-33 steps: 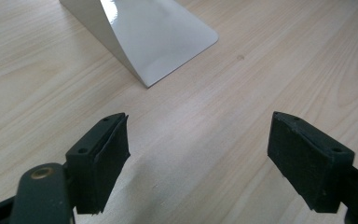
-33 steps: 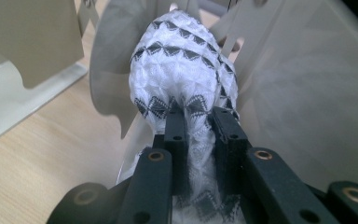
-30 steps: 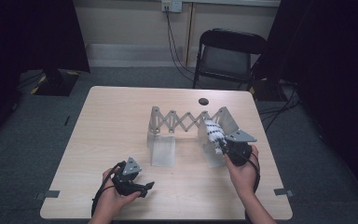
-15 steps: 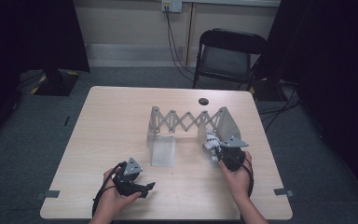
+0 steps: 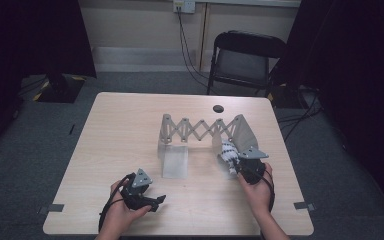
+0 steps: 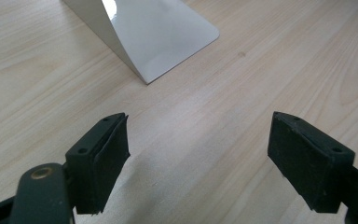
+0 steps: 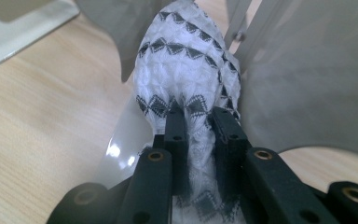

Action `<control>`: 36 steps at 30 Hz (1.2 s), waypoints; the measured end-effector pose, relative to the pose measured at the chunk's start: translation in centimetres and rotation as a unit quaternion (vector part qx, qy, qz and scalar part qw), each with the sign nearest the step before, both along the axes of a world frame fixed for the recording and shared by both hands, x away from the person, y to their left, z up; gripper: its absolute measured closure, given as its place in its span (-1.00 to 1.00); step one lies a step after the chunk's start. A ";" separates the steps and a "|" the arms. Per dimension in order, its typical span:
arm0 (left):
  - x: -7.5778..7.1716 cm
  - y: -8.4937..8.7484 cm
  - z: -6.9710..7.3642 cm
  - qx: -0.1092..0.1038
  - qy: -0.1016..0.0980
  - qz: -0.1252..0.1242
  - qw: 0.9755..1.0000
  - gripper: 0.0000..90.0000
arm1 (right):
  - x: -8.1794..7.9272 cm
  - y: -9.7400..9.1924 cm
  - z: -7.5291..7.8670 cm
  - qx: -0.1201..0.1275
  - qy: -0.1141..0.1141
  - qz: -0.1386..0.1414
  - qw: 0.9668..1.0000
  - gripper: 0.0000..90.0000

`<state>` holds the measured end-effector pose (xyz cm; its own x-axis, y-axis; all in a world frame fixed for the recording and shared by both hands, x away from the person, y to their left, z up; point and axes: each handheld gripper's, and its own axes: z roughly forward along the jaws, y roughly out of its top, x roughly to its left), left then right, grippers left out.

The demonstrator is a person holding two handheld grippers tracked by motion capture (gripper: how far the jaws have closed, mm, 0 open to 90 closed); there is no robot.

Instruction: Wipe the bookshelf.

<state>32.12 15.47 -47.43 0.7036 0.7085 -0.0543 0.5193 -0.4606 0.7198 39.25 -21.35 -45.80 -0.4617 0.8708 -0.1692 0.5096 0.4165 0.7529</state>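
Dark curtains and a folding chair [image 5: 245,55] framed the pale wooden table [image 5: 115,130], where I watched from afar as the right gripper [image 5: 236,165] stayed clamped on a white cloth with black diamond bands [image 7: 186,70] at the right foot of the grey accordion rack [image 5: 202,131], right of centre in the high view. At lower left, the left gripper [image 5: 155,201] rested on the table, jaws wide apart and holding nothing.
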 end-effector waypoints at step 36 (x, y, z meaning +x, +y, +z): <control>-0.1 0.0 0.0 0.003 -0.001 0.000 1.000 -0.55 | -0.4 0.2 5.2 0.009 -0.050 -0.003 0.999 0.72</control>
